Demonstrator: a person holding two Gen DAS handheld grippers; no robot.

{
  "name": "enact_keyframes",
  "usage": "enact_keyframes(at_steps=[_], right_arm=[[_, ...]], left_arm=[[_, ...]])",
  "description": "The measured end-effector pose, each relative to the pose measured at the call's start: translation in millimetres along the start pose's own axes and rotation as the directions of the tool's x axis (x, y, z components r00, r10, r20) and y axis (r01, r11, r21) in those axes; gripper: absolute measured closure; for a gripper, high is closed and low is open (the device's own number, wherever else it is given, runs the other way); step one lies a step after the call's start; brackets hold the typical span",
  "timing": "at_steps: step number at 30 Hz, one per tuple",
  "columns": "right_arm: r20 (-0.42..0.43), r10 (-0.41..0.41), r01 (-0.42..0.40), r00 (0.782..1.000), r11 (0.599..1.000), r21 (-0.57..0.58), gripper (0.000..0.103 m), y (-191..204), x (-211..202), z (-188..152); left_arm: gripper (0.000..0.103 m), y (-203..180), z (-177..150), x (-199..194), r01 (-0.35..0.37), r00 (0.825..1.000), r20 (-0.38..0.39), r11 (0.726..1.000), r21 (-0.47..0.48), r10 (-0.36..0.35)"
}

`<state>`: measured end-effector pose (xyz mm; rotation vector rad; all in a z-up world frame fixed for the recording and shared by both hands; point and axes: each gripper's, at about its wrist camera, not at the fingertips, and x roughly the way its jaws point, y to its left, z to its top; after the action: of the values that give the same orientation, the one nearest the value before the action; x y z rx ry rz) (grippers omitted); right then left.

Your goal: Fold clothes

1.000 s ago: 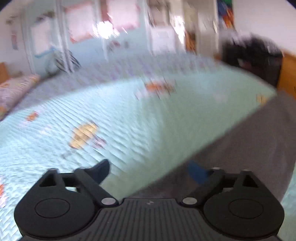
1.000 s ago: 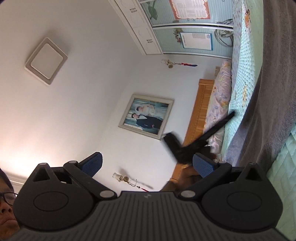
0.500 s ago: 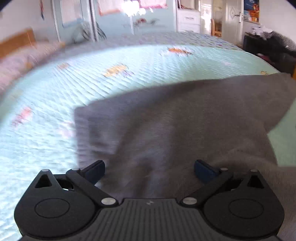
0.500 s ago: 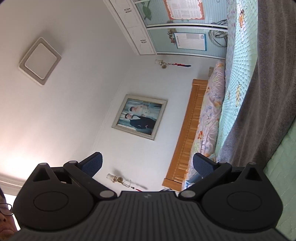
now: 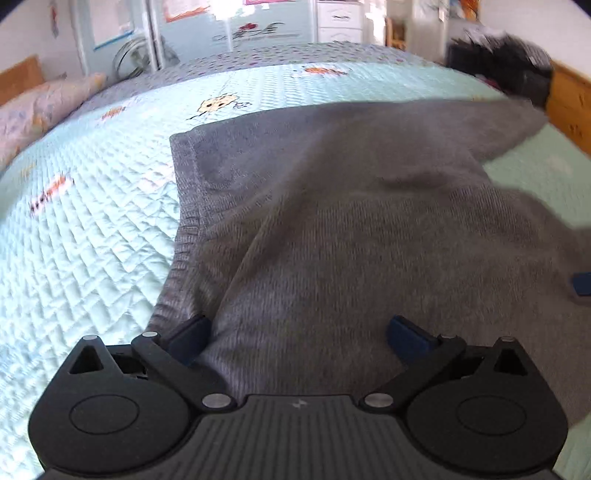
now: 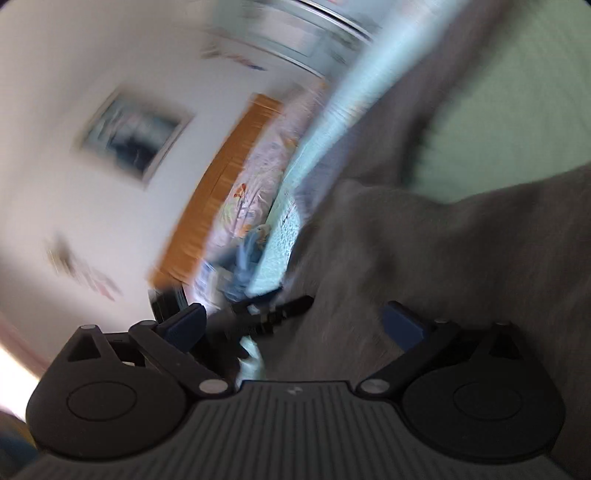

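a: what has changed?
b: the grey knitted garment (image 5: 351, 206) is now spread on the pale green quilted bed (image 5: 92, 229), no longer hanging.
a: and the fingers?
b: both the left gripper (image 5: 297, 332) and right gripper (image 6: 291, 321) are held wide, nothing gripped; folding can be started.

No words, brands or numbers can be read. The posters on the wardrobe doors (image 5: 229, 22) behind the bed (image 5: 92, 221) are too blurred, as is the framed picture (image 6: 133, 136) on the wall.
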<state>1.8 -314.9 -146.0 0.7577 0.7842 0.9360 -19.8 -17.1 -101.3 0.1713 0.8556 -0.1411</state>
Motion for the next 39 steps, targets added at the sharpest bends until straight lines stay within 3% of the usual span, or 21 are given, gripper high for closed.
enact_keyframes(at_steps=[2, 5, 7, 10, 13, 15, 17, 22, 26, 29, 30, 32, 33, 35, 37, 39], right_arm=[[-0.033, -0.059, 0.058, 0.998, 0.998, -0.028, 0.0, 18.7, 0.6, -16.9], [-0.04, -0.113, 0.112, 0.993, 0.993, -0.026, 0.0, 32.2, -4.3, -27.5], [-0.052, -0.102, 0.103, 0.993, 0.994, 0.027, 0.0, 36.8, -6.5, -20.8], [0.04, -0.056, 0.053, 0.998, 0.996, 0.071, 0.0, 41.9, -12.1, -2.4], [0.067, -0.017, 0.011, 0.998, 0.997, 0.079, 0.0, 32.6, 1.3, 2.3], [0.006, -0.033, 0.031, 0.999, 0.987, 0.157, 0.0, 16.9, 18.0, -9.7], [0.013, -0.032, 0.031, 0.999, 0.996, 0.089, 0.0, 24.2, 19.0, -33.9], [-0.097, -0.007, 0.011, 0.995, 0.999, 0.041, 0.0, 50.6, 24.5, -49.4], [0.03, 0.065, -0.068, 0.997, 0.994, 0.091, 0.0, 52.4, 8.9, -28.3], [0.12, 0.086, -0.1, 0.989, 0.988, 0.116, 0.0, 39.6, 3.0, -22.0], [0.112, 0.088, -0.106, 0.99, 0.98, 0.167, 0.0, 27.1, 7.7, -23.5], [0.077, 0.096, -0.113, 0.992, 0.957, 0.268, 0.0, 4.5, 20.1, -33.0], [0.087, 0.113, -0.131, 0.99, 0.959, 0.25, 0.0, 2.8, 20.8, -40.0], [0.077, 0.132, -0.146, 0.988, 0.965, 0.216, 0.0, 4.8, 21.1, -47.6], [0.056, 0.142, -0.151, 0.988, 0.964, 0.218, 0.0, 5.4, 20.2, -48.7], [0.047, 0.153, -0.16, 0.987, 0.961, 0.225, 0.001, 4.4, 17.8, -48.9]], left_arm=[[0.0, 0.6, -8.0, 0.9, -0.026, 1.0, -0.005, 1.0, 0.015, 0.026], [0.0, 17.8, -25.6, -6.0, -0.021, 1.0, -0.008, 0.999, -0.038, 0.021], [0.0, 22.7, -27.6, -4.0, -0.018, 1.0, 0.005, 0.999, -0.046, 0.019], [0.0, 21.1, -28.6, 5.8, -0.042, 0.999, 0.03, 0.999, -0.026, 0.042], [0.0, 25.5, -25.1, 8.5, -0.03, 0.999, 0.039, 0.999, -0.039, 0.031], [0.0, 30.4, -22.4, 11.4, -0.018, 0.999, 0.037, 0.999, -0.038, 0.019], [0.0, 34.8, -21.7, 16.8, -0.015, 0.999, 0.037, 0.999, -0.03, 0.016], [0.0, 45.7, -20.1, 30.4, 0.003, 0.999, 0.043, 1.0, -0.031, -0.002], [0.002, 51.8, -21.0, 18.7, 0.008, 0.996, 0.093, 0.999, -0.045, -0.004], [0.002, 76.8, -22.7, 2.9, 0.116, 0.98, 0.182, 0.975, -0.188, -0.082], [0.002, 88.0, -21.5, -0.2, 0.172, 0.969, 0.22, 0.951, -0.258, -0.116], [0.002, 108.8, -16.9, -0.7, 0.287, 0.938, 0.298, 0.877, -0.386, -0.176], [0.002, 115.4, -13.3, 2.5, 0.339, 0.922, 0.328, 0.841, -0.421, -0.207], [0.001, 115.5, -5.2, 14.0, 0.391, 0.905, 0.338, 0.817, -0.425, -0.257], [0.001, 98.6, 2.3, 32.2, 0.374, 0.922, 0.248, 0.853, -0.364, -0.298], [0.001, 74.4, 1.6, 49.3, 0.372, 0.928, 0.139, 0.89, -0.265, -0.347]])
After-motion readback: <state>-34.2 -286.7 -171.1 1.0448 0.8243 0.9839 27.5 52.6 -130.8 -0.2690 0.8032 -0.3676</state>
